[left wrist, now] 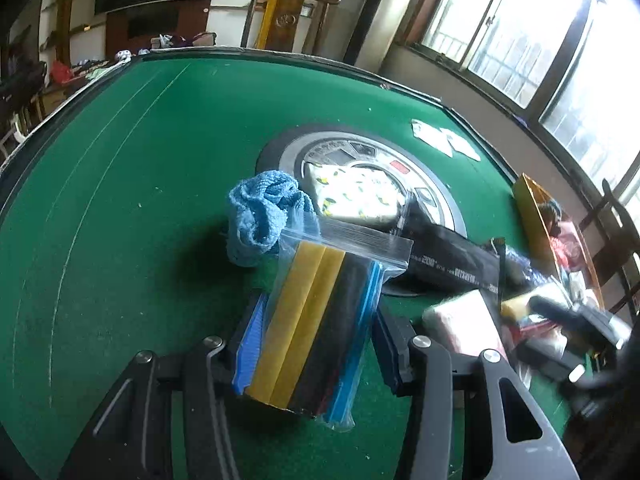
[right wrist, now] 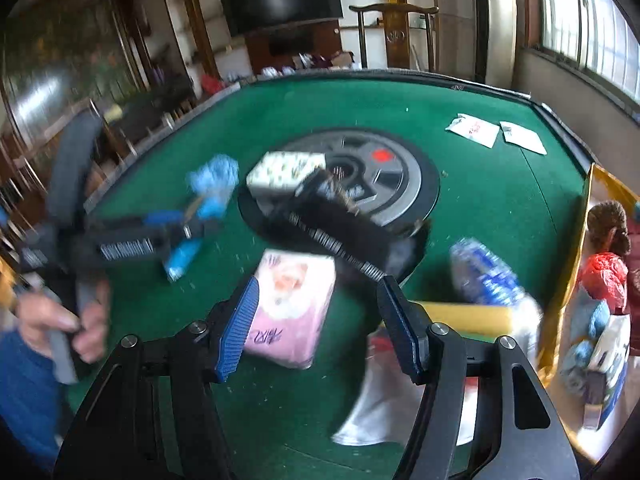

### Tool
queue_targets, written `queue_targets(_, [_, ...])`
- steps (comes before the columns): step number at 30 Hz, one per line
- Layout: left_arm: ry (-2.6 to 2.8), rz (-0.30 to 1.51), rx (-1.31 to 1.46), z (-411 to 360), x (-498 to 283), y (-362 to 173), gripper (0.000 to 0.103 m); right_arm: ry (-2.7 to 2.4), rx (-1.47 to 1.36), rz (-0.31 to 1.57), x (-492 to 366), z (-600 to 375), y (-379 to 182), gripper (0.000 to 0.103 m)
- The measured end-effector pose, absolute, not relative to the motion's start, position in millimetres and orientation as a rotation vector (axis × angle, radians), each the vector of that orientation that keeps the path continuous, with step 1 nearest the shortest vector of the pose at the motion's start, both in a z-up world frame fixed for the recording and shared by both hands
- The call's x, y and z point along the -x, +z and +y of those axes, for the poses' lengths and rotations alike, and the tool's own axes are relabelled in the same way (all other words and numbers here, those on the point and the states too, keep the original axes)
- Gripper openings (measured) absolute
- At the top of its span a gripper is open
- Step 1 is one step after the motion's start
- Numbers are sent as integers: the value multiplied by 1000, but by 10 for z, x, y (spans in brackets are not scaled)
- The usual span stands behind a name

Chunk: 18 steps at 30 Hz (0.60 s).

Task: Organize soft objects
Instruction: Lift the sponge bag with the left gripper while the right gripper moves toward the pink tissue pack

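So the left gripper (left wrist: pixel 316 344) has its blue ribbed pads pinching a clear zip-top plastic bag (left wrist: pixel 320 320) stuffed with yellow, black and blue foam strips, bag standing upright between the jaws above the green felt table (left wrist: pixel 140 200). At about 11 o'clock from the bag sits a crumpled light-blue knit cloth (left wrist: pixel 260 216), touching the bag's top edge. Past it, around 1 o'clock, a white lemon-print tissue pack (left wrist: pixel 356 196) rests on the round grey centre disc (left wrist: pixel 436 200).

The right gripper (right wrist: pixel 316 320) hangs spread with nothing between the pads, over a pink soft tissue pack (right wrist: pixel 288 304) lying flat at its 12 o'clock. That view is pretty blurry.
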<state>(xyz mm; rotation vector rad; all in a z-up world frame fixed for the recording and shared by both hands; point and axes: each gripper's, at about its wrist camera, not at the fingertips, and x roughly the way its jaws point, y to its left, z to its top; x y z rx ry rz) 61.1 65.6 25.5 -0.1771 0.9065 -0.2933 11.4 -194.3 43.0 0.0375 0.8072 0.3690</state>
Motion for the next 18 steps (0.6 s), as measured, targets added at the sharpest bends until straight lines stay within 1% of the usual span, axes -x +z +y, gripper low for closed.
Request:
queue_targets(4, [-291,908,194,676,-632,264,50,332,71,846,-97,-1637,213,62])
queue_targets(7, [-282,903,165,612,-618,275,50,322,64,879,-163,-1589,102,62])
queue_targets(8, [-278,897,153,592,-603,283,50,323,54,893,-177,-1599,81,64])
queue_targets(9, [-278,893,144,577,-592,290,50,320,49,897,-168,-1609,89,73])
queue_targets(10, [-281,894,136,563,-588,290,50,324,46,900,-185,-1594,76,75])
queue_targets(13, [-282,900,121,547,-583,276,50,302,90,901,-249,-1496,68,75])
queue_targets(16, [-279,902,114,535,-586,272,50,259,204,911,-279,-1311,3,74])
queue_targets(17, [-280,902,112,541,-580,272,50,245,228,894,-272,-1283,-2,69])
queue_targets(18, [-281,900,114,542,-584,272,50,233,245,888,-255,-1270,10,59])
